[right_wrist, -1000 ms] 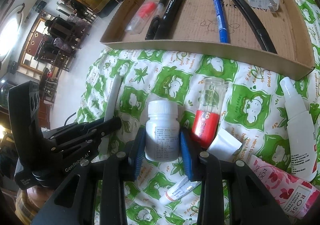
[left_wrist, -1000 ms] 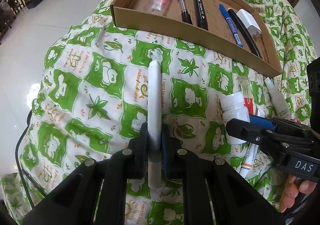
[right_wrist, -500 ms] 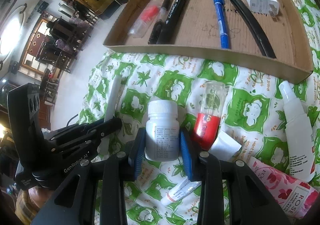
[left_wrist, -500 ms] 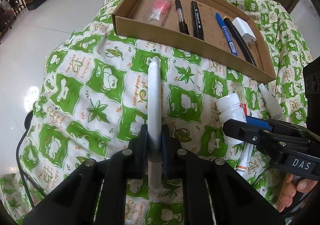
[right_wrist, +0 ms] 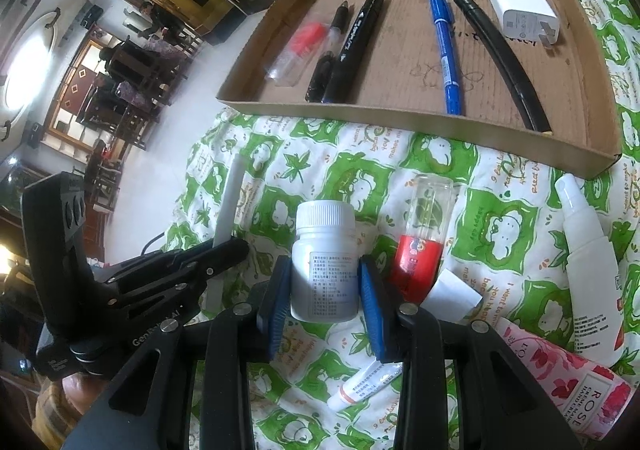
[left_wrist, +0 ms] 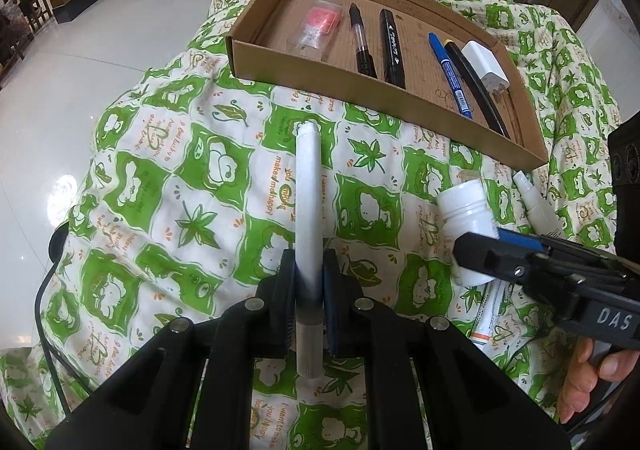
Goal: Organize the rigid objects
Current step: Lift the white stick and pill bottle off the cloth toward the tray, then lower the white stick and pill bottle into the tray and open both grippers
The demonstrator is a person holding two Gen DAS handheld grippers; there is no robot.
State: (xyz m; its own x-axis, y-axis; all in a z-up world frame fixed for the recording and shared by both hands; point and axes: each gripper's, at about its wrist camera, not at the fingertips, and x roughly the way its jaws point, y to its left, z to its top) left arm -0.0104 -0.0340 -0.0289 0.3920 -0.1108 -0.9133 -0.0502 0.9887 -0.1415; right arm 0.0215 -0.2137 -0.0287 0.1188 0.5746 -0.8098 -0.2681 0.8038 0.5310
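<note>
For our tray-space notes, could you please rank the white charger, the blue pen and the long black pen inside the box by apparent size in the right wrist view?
1. long black pen, longest.
2. blue pen, shorter and slimmer.
3. white charger, shortest but bulkiest; it lies farthest, so unsure.

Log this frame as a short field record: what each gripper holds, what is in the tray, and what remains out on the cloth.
left gripper: shut on white marker, which points toward the tray
right gripper: shut on white pill bottle
cardboard tray: holds red-capped vial, two black markers, blue pen, long black pen, white charger
on cloth: red-and-clear bottle, white spray bottle, rose hand cream tube, small ointment tube
</note>
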